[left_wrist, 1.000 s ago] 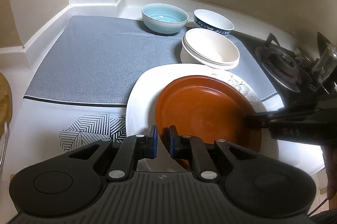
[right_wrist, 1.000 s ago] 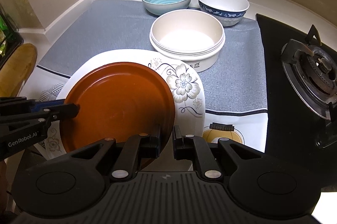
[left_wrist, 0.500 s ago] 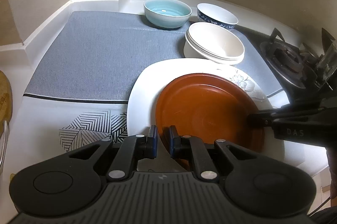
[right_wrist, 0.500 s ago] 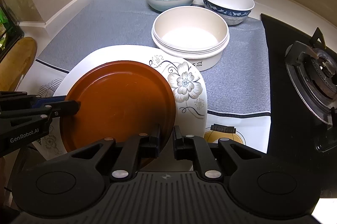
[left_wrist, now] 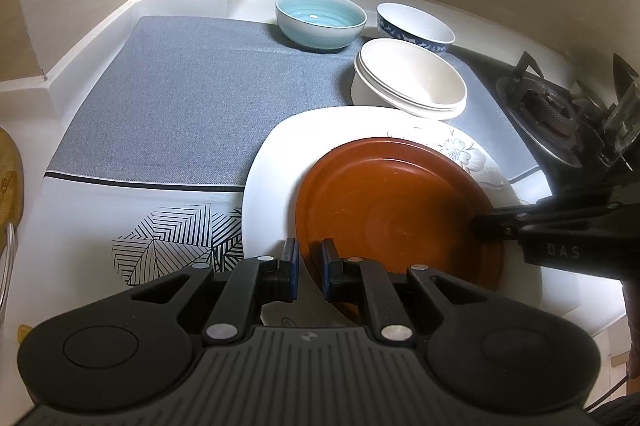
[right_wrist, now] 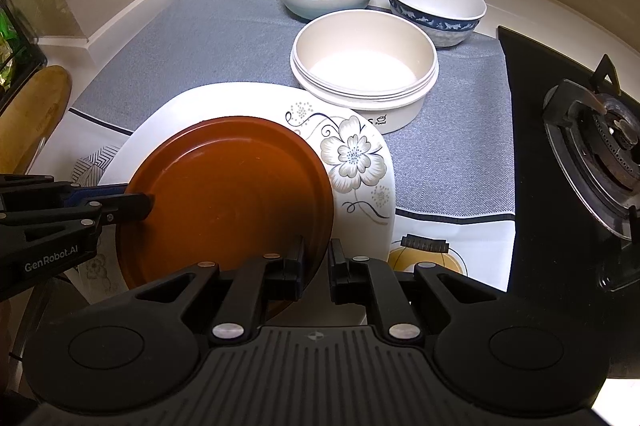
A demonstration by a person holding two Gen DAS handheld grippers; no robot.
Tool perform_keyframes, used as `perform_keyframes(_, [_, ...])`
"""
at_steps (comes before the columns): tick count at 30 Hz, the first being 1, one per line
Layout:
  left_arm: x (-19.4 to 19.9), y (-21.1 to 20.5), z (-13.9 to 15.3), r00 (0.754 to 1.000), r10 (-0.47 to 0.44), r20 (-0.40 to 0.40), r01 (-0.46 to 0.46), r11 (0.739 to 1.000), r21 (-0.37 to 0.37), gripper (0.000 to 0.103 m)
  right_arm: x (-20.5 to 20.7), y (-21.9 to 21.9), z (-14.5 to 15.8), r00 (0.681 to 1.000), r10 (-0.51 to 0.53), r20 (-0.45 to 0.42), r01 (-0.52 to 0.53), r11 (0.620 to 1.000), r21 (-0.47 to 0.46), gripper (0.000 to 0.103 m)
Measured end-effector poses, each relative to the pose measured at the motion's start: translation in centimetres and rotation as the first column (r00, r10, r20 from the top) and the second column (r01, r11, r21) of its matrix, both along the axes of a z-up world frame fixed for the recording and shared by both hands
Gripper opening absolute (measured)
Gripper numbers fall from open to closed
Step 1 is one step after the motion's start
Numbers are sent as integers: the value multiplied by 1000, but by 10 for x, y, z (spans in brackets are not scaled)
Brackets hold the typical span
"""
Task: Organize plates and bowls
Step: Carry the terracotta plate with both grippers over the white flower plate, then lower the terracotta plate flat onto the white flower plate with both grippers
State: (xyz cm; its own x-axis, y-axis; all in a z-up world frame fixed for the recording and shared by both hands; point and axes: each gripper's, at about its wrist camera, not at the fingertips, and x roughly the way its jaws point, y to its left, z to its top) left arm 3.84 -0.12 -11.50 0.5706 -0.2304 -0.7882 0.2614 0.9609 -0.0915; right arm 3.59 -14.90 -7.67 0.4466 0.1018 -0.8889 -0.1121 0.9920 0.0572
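Both tools tilt steeply downward and clamp the brown plate (left_wrist: 396, 210) from opposite sides: the left tool (left_wrist: 307, 266) has its jaws nearly closed on the plate's left rim, and the right tool (right_wrist: 316, 260) likewise grips the right rim.

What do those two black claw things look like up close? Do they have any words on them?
Both are matte black plastic. Each has a ribbed base, two round discs at the sides, and jointed bars with silver rivets leading to two flat fingers. The left gripper has blue pads on its fingers and "GenRobot.AI" printed in white on its side. The right gripper shows the letters "DAS" on its side.
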Motion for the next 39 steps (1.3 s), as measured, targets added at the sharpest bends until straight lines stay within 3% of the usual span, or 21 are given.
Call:
perform_keyframes(21, [0, 4, 2, 1000, 12, 4, -12, 1000, -3, 14, 0, 0, 1, 1000, -25, 6, 26, 999, -21, 13])
perform_keyframes(26, [0, 5, 3, 1000, 16, 5, -16, 1000, -2, 15, 0, -6, 5, 998, -49, 29, 50, 999, -13, 22])
perform_keyframes(39, [-2, 12, 10, 998, 51, 40, -50, 999, -16, 21, -3, -20, 13, 990, -103, 98, 103, 995, -2, 22])
